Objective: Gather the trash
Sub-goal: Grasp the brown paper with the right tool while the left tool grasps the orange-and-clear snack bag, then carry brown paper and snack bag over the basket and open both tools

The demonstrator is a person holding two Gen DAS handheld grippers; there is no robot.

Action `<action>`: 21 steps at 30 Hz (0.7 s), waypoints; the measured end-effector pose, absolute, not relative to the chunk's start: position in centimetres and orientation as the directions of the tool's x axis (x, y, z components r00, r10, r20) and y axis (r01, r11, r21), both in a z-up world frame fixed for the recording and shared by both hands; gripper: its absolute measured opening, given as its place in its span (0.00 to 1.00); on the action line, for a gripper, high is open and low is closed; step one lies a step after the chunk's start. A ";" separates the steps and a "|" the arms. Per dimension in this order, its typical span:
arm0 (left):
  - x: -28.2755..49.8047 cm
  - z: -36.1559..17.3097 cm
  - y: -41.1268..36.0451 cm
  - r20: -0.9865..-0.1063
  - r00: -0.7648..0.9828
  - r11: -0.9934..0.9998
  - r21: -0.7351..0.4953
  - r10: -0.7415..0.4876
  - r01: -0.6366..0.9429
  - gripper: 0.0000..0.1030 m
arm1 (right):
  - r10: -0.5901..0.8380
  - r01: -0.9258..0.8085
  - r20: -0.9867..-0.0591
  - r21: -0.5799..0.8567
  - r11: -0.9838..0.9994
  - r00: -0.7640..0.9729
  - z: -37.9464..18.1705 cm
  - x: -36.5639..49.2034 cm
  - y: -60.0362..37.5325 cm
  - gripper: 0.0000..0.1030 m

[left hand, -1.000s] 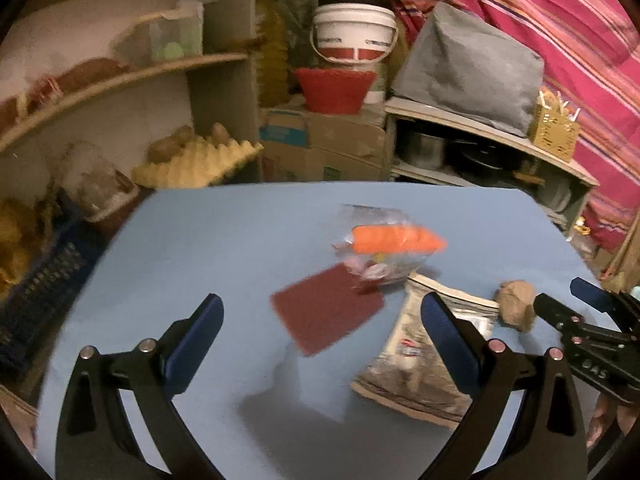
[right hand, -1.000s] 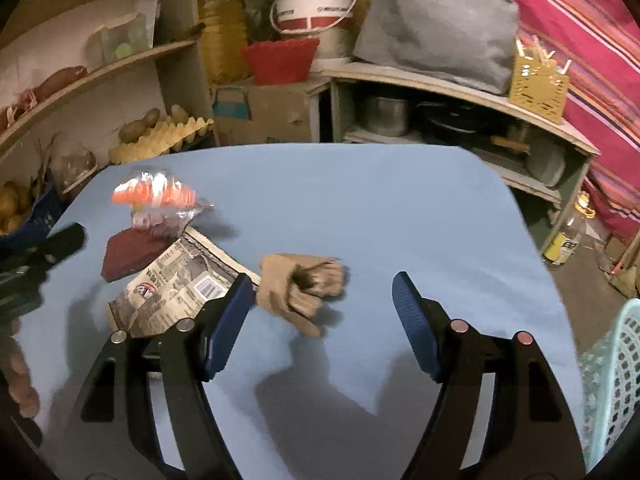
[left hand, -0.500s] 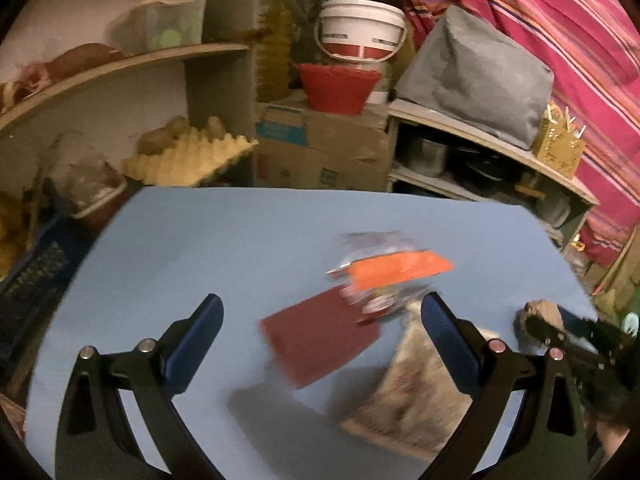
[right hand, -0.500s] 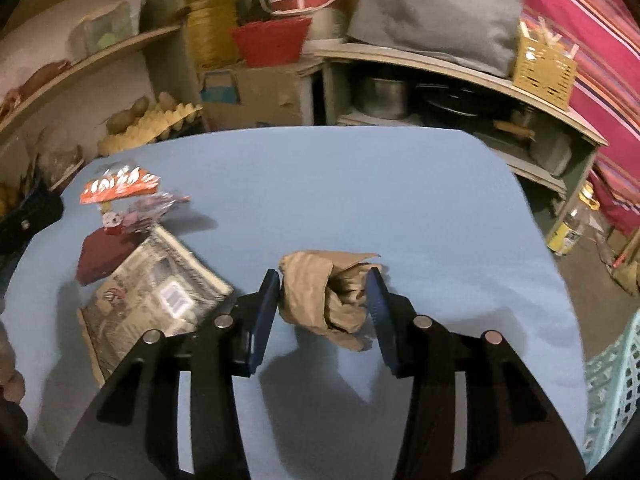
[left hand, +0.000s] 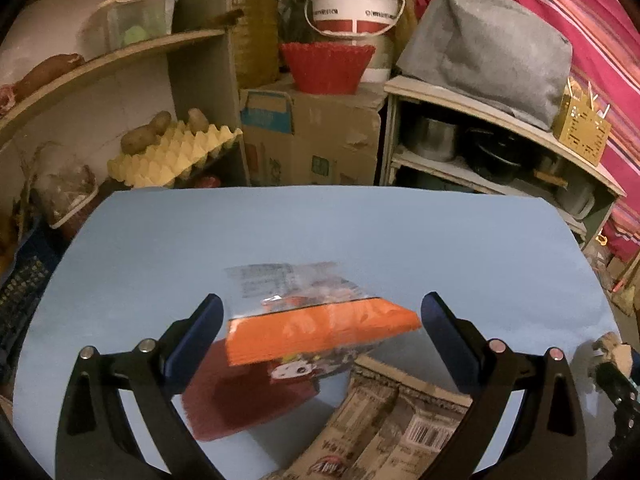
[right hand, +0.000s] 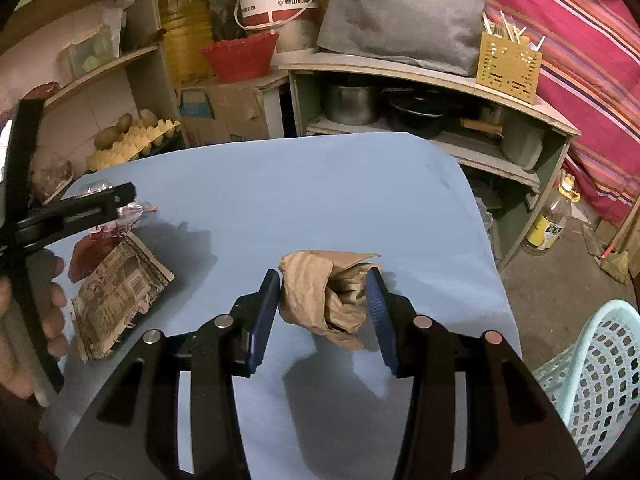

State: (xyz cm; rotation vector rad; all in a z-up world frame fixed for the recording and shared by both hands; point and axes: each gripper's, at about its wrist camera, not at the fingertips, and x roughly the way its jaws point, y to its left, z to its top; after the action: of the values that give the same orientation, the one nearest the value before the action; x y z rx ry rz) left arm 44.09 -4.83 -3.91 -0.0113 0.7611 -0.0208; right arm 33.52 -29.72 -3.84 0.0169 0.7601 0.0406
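The right gripper (right hand: 323, 294) is clamped on a crumpled brown paper wad (right hand: 326, 294). The left gripper (left hand: 320, 334), jaws wide apart, straddles an orange-and-clear snack wrapper (left hand: 316, 326). A dark red card (left hand: 244, 394) and a printed paper bag (left hand: 384, 420) lie just nearer on the blue table (left hand: 360, 232).

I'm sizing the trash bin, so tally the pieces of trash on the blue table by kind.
Plastic wrapper with orange band: 1
Dark red card: 1
Printed paper bag: 1
Crumpled brown paper, in the right gripper: 1
Total: 4
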 end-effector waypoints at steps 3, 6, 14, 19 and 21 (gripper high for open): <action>44.7 -4.5 -4.5 -0.700 0.711 0.998 -0.060 -0.068 0.037 0.94 | 0.043 -0.033 -0.686 0.027 0.999 0.726 -3.7 33.3 -30.1 0.44; 45.1 -4.9 -4.0 -0.709 0.699 0.995 -0.095 -0.096 0.041 0.93 | 0.039 -0.030 -0.686 0.025 0.999 0.727 -3.6 33.1 -30.4 0.44; 44.8 -5.6 -3.1 -0.727 0.673 0.990 -0.125 -0.134 0.062 0.61 | 0.036 -0.016 -0.672 0.036 0.999 0.739 -2.9 32.0 -31.6 0.44; 43.5 -4.4 -2.9 -0.702 0.699 0.990 -0.125 -0.139 0.071 0.58 | 0.031 -0.006 -0.663 0.041 0.999 0.748 -2.2 31.2 -32.4 0.44; 42.5 -3.7 -3.3 -0.692 0.708 0.989 -0.120 -0.144 0.083 0.58 | 0.029 -0.001 -0.657 0.044 0.999 0.753 -1.8 30.7 -32.8 0.44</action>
State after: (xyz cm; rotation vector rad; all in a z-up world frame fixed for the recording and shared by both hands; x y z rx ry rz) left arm 42.53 -3.28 -3.67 -0.0820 0.7743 -0.1261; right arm 30.69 -32.76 -1.79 0.0416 0.7176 0.0165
